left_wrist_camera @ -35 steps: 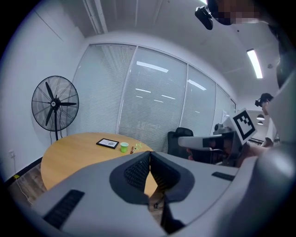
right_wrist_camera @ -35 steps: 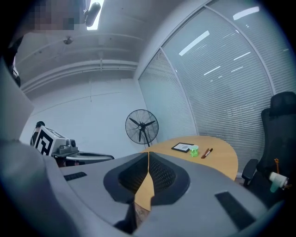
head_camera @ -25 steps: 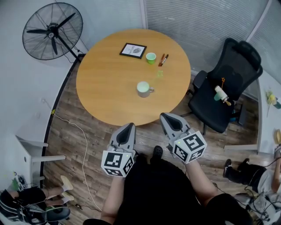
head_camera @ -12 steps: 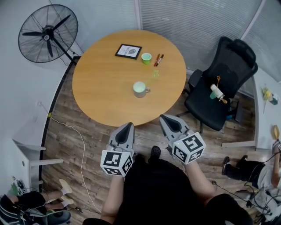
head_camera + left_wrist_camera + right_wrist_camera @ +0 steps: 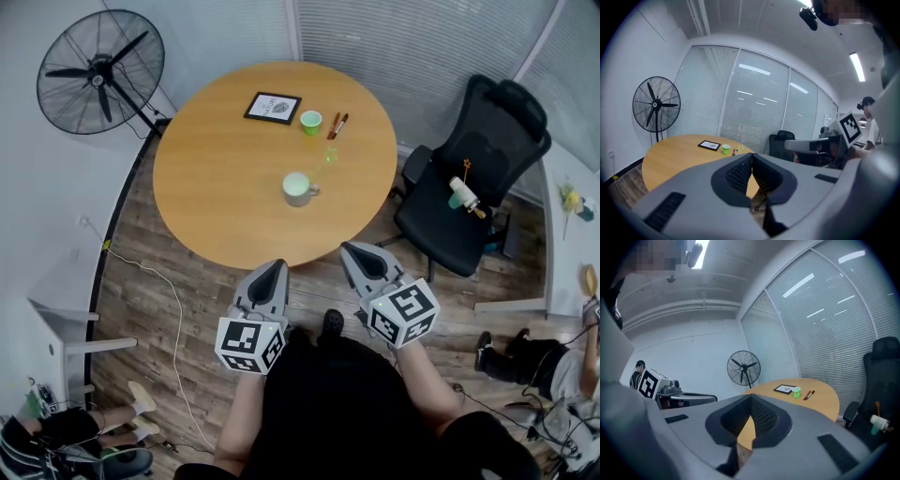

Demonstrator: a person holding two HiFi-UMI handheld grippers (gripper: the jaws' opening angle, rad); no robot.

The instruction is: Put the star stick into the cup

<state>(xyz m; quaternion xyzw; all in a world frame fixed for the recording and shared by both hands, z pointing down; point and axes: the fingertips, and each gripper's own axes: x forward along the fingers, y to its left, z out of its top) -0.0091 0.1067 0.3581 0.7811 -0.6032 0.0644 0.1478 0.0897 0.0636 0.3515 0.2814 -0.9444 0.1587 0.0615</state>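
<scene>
Resting on table [image 5: 225, 178]: mug [image 5: 300, 188], green cup [image 5: 310, 122], contents unclear | left gripper [image 5: 274, 268], right gripper [image 5: 352, 249]: fingers [image 5: 738, 172] pressed together, empty

Surroundings: round wooden counter [image 5: 216, 187], pedestal fan [image 5: 94, 70], black office chair [image 5: 473, 187].
A framed picture [image 5: 273, 106] lay near the counter's far edge, with two pens [image 5: 337, 126] to its right. The fan stood left of the counter, the chair right.
</scene>
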